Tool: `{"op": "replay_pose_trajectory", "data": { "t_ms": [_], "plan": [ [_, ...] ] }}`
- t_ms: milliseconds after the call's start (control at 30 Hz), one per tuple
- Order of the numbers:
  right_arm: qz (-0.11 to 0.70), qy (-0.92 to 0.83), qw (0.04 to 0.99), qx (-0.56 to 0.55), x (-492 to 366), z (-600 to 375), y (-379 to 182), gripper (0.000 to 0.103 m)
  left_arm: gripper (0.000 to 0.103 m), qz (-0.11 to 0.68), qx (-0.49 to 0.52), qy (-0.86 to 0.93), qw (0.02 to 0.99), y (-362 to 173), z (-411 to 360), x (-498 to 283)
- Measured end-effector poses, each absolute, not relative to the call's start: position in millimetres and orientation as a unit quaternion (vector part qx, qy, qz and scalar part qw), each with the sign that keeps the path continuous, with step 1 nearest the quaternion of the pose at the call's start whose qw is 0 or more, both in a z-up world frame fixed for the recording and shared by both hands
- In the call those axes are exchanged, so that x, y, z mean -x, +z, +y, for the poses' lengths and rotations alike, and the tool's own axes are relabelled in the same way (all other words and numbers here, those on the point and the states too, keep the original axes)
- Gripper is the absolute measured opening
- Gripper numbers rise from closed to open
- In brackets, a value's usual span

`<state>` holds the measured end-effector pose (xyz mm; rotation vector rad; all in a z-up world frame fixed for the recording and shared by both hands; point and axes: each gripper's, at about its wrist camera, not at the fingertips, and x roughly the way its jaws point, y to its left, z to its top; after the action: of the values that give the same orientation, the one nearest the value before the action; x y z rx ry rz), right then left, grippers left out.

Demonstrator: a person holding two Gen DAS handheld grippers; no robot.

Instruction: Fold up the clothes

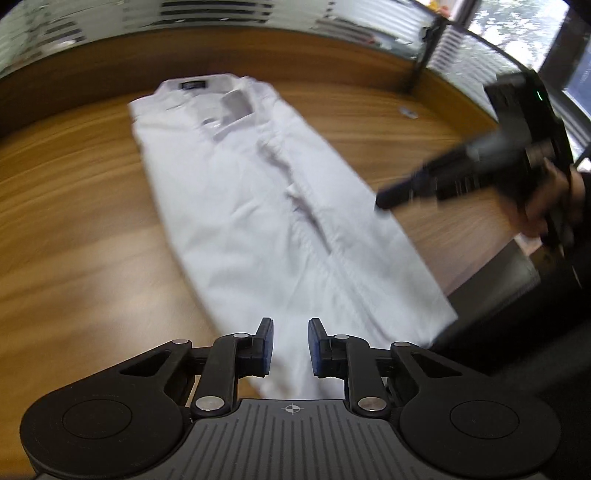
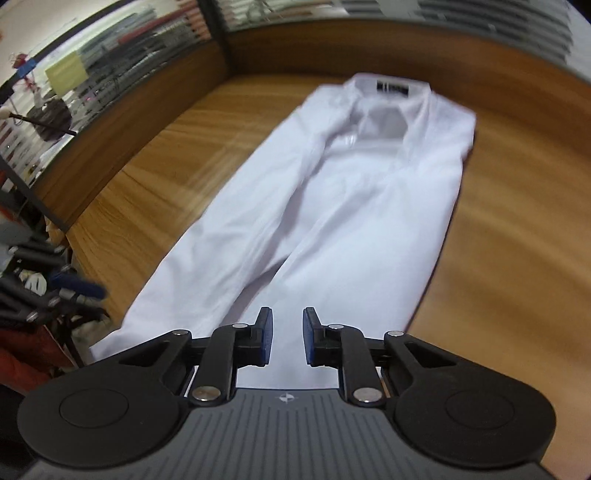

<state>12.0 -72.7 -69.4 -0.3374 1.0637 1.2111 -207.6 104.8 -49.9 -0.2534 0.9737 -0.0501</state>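
Left wrist: shirt (image 1: 258,206), table (image 1: 74,221).

An office-like workroom: a wooden desk (image 1: 74,229) with raised partition (image 2: 122,122), slatted blinds (image 1: 218,11) behind glass.

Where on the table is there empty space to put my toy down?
Bare wood lies on both sides of the white shirt: a wide patch of table to its left, another to its right. The middle strip under the shirt is taken.

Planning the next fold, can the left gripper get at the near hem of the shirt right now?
Probably yes: the left gripper hangs empty above the near end of the shirt, with nothing between.
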Motion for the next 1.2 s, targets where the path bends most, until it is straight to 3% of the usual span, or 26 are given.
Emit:
{"op": "replay_pose_trajectory", "data": {
  "t_ms": [133, 300, 400, 433, 633, 800, 1000, 1200],
  "plan": [
    [0.492, 0.530, 0.678, 0.134, 25, -79, -78, 0.020, 0.021, 0.491, 0.132, -0.061, 0.859, -76, 108, 187],
    [0.493, 0.529, 0.674, 0.153, 73, -81, -82, 0.020, 0.023, 0.536, 0.067, -0.095, 0.836, -104, 97, 195],
    [0.483, 0.529, 0.677, 0.169, 95, -78, -79, 0.020, 0.044, 0.520, 0.057, -0.117, 0.844, -87, 90, 207],
    [0.477, 0.533, 0.678, 0.168, 102, -77, -76, 0.020, 0.046, 0.514, 0.055, -0.127, 0.847, -83, 88, 212],
    [0.480, 0.525, 0.684, 0.160, 122, -63, -91, 0.020, 0.046, 0.528, 0.047, -0.141, 0.836, -107, 82, 226],
    [0.507, 0.503, 0.688, 0.127, 115, -66, -98, 0.020, 0.044, 0.507, 0.074, -0.151, 0.845, -81, 90, 222],
    [0.523, 0.464, 0.713, 0.048, 59, -85, -76, 0.020, 0.032, 0.476, 0.195, -0.113, 0.850, -63, 138, 192],
    [0.568, 0.433, 0.700, -0.025, -9, -88, -87, 0.018, 0.024, 0.455, 0.289, -0.061, 0.840, -81, 166, 151]
  ]
}}
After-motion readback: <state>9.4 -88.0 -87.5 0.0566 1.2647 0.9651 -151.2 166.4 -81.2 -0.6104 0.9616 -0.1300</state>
